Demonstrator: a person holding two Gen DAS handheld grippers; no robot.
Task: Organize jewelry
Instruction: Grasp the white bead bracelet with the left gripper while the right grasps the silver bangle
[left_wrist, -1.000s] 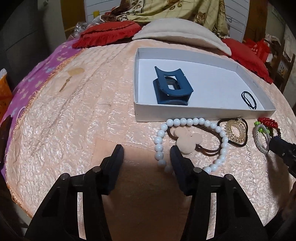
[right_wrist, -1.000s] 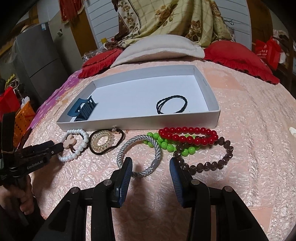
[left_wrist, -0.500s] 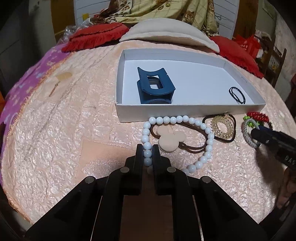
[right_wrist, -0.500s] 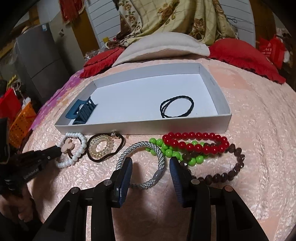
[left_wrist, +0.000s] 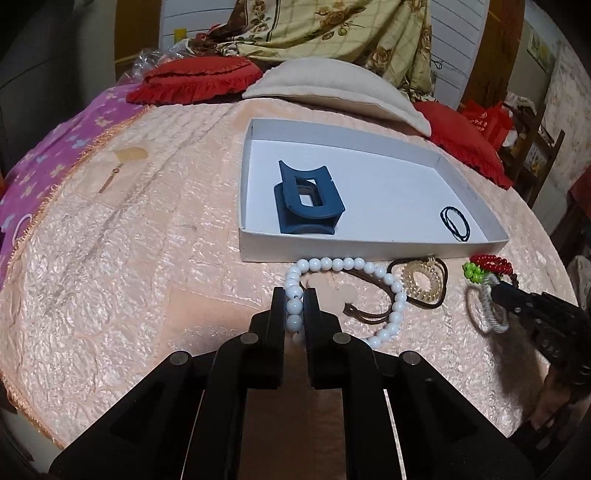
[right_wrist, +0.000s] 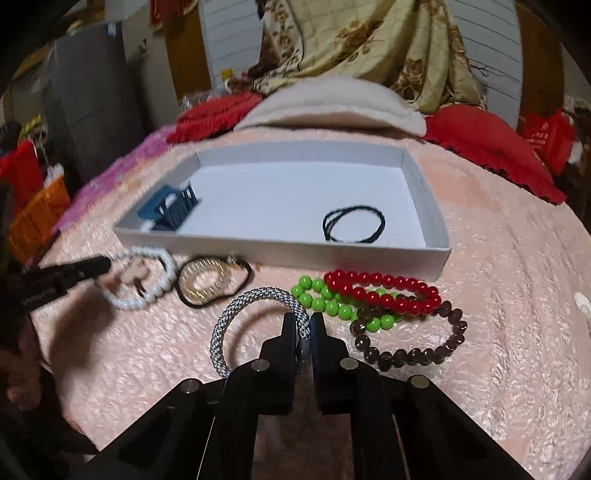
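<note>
A white cardboard tray (left_wrist: 369, 249) lies on the peach bedspread and holds a blue hair claw (left_wrist: 308, 201) and a black hair tie (left_wrist: 455, 223). My left gripper (left_wrist: 294, 301) is shut on the white bead bracelet (left_wrist: 347, 264), just in front of the tray. A beige mouse-shaped hair tie (left_wrist: 332, 293) lies inside that bracelet. My right gripper (right_wrist: 303, 325) is shut on the grey braided bracelet (right_wrist: 229, 325). Red (right_wrist: 380, 286), green (right_wrist: 325, 299) and brown (right_wrist: 417, 347) bead bracelets lie to its right. A gold spiral hair tie (right_wrist: 205, 282) lies between the two grippers.
Red cushions (left_wrist: 195, 79), a cream pillow (left_wrist: 332, 86) and a floral blanket (left_wrist: 332, 29) lie behind the tray. A purple sheet (left_wrist: 44, 166) shows at the left edge of the bed. An orange crate (right_wrist: 37, 218) stands beside the bed at the left.
My left gripper closed on the white bead bracelet half a second ago and has kept its hold. My right gripper moved forward and closed on the grey braided bracelet.
</note>
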